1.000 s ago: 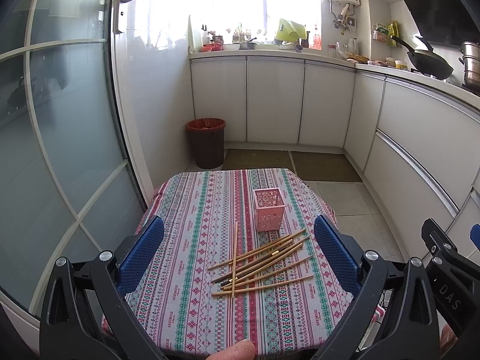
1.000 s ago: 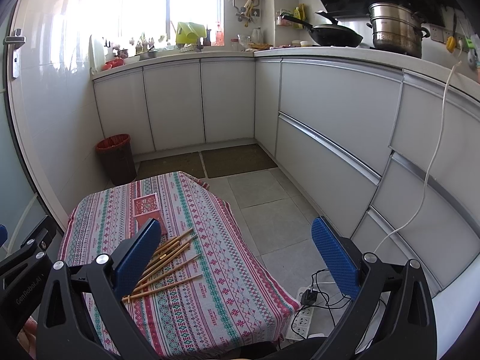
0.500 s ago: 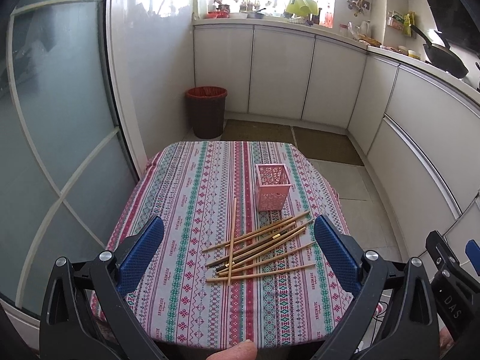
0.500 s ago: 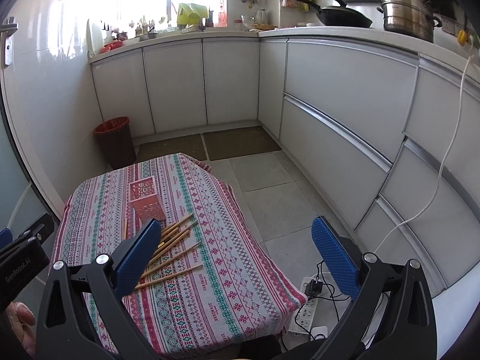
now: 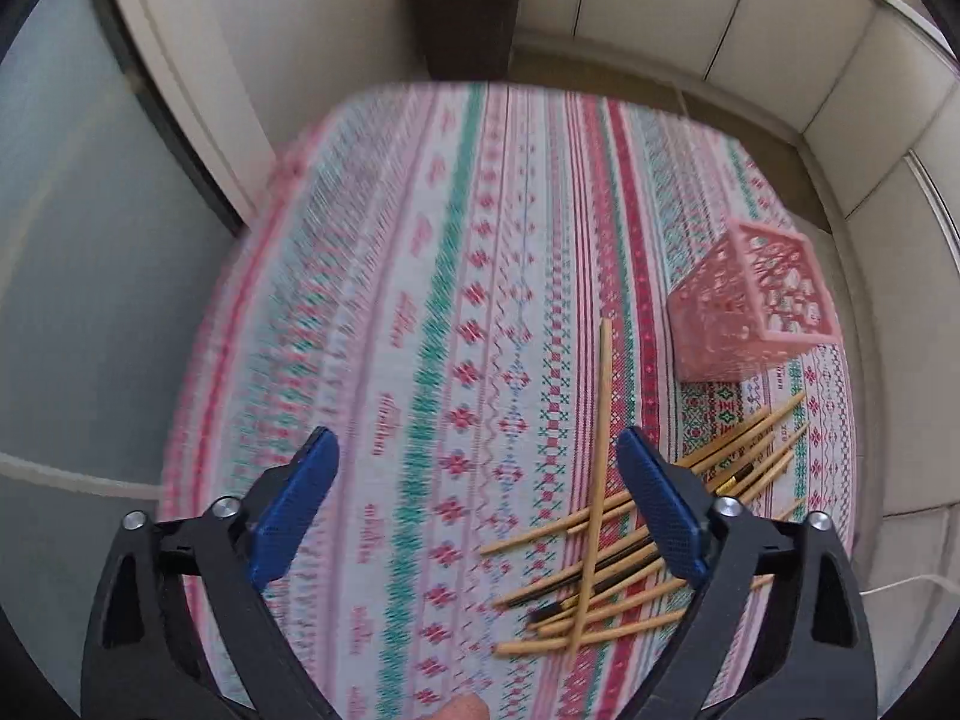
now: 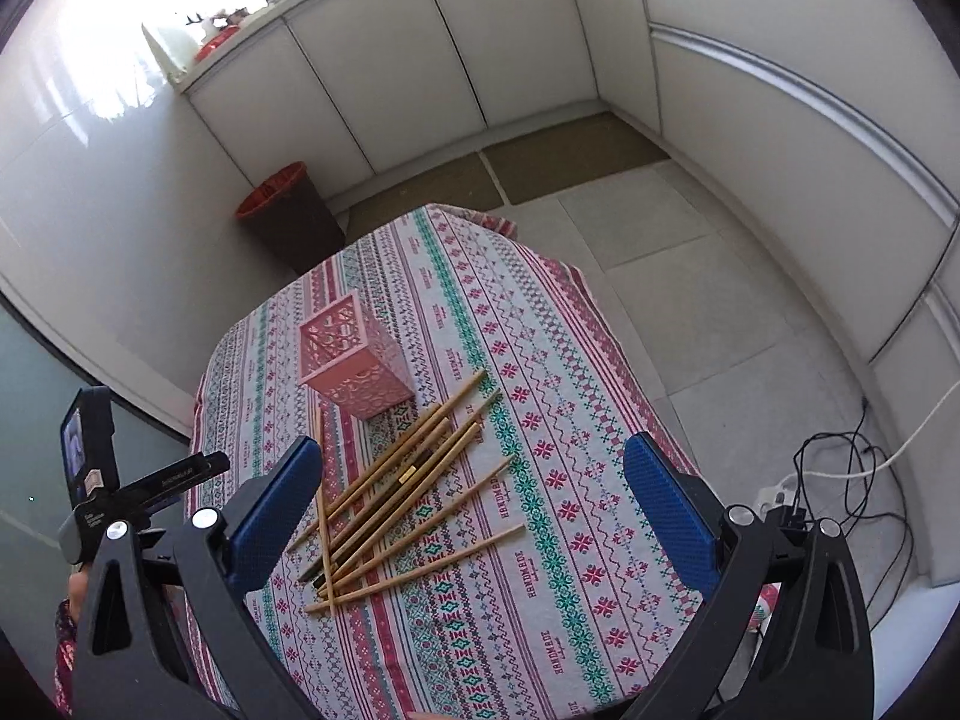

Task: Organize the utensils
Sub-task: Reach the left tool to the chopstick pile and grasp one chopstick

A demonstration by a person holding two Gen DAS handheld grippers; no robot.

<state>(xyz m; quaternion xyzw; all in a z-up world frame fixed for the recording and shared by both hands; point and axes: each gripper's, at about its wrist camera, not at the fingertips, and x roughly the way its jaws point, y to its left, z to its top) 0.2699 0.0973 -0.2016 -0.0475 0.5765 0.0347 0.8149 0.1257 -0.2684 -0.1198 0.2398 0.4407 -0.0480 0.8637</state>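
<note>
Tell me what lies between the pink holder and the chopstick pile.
In the right wrist view, only bare tablecloth separates the pink holder from the chopsticks.

A: So what's where on the tabletop [image 6: 540, 540]?
B: The chopsticks [image 6: 408, 498] lie in a loose pile, one stick crossing the others. The basket [image 6: 354, 360] stands just behind them. The bin [image 6: 288, 216] sits on the floor beyond the tabletop's far edge.

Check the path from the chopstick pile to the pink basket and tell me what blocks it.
Nothing visible blocks it. Only bare tablecloth lies between the chopsticks and the upright pink basket, whose open top looks empty.
</note>
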